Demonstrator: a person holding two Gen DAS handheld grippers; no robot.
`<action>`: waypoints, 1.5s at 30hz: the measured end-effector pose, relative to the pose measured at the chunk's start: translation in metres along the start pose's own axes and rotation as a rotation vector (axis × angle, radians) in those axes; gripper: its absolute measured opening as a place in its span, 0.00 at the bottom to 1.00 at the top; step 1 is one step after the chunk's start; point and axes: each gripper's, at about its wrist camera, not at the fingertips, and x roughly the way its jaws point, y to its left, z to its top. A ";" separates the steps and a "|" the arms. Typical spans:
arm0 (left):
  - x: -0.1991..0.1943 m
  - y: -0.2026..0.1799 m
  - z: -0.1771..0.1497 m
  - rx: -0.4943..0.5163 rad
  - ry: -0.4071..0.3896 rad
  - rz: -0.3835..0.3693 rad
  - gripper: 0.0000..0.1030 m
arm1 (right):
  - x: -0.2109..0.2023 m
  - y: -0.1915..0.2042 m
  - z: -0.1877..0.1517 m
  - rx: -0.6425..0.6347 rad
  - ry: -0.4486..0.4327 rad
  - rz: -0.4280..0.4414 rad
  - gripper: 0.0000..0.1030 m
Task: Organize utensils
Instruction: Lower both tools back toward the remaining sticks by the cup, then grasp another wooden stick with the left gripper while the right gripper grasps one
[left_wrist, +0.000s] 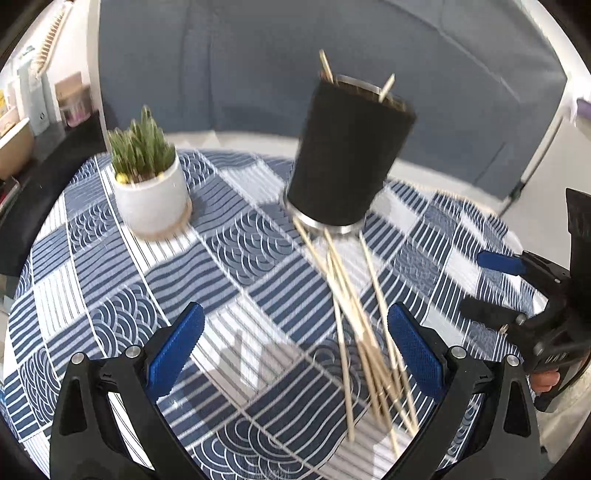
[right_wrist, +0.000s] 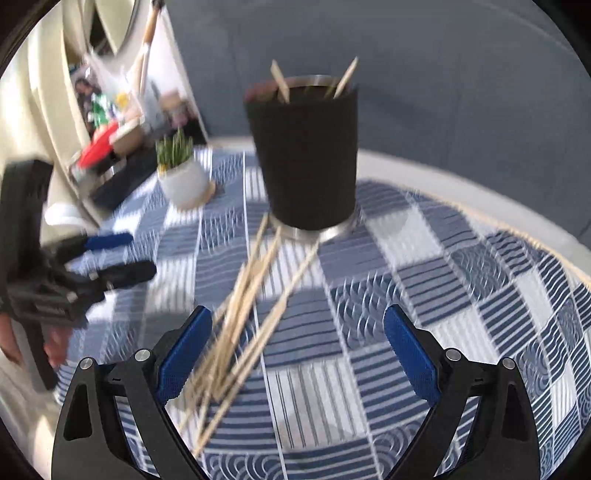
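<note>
I saw the bamboo skewers (left_wrist: 364, 332) lying loose in a crossed heap on the patterned tablecloth (left_wrist: 122, 273), their far ends reaching the base of the black cup (left_wrist: 349, 155), which stood beyond them with two skewer tips (right_wrist: 280, 79) poking out of its rim. My left gripper (left_wrist: 295, 354) hung above the near part of the heap, jaws spread wide and empty. My right gripper (right_wrist: 297, 354) was likewise spread and held nothing, the heap toward its left finger. A potted plant (left_wrist: 146, 181) stood far left.
</note>
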 end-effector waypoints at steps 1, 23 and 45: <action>0.004 0.000 -0.004 0.008 0.019 0.002 0.94 | 0.007 0.003 -0.007 -0.006 0.027 -0.011 0.87; 0.059 -0.011 -0.028 0.105 0.237 0.088 0.94 | 0.049 0.017 -0.052 -0.069 0.225 -0.121 0.88; 0.108 -0.019 0.023 0.090 0.341 0.189 0.93 | 0.069 -0.044 -0.014 0.139 0.342 -0.187 0.70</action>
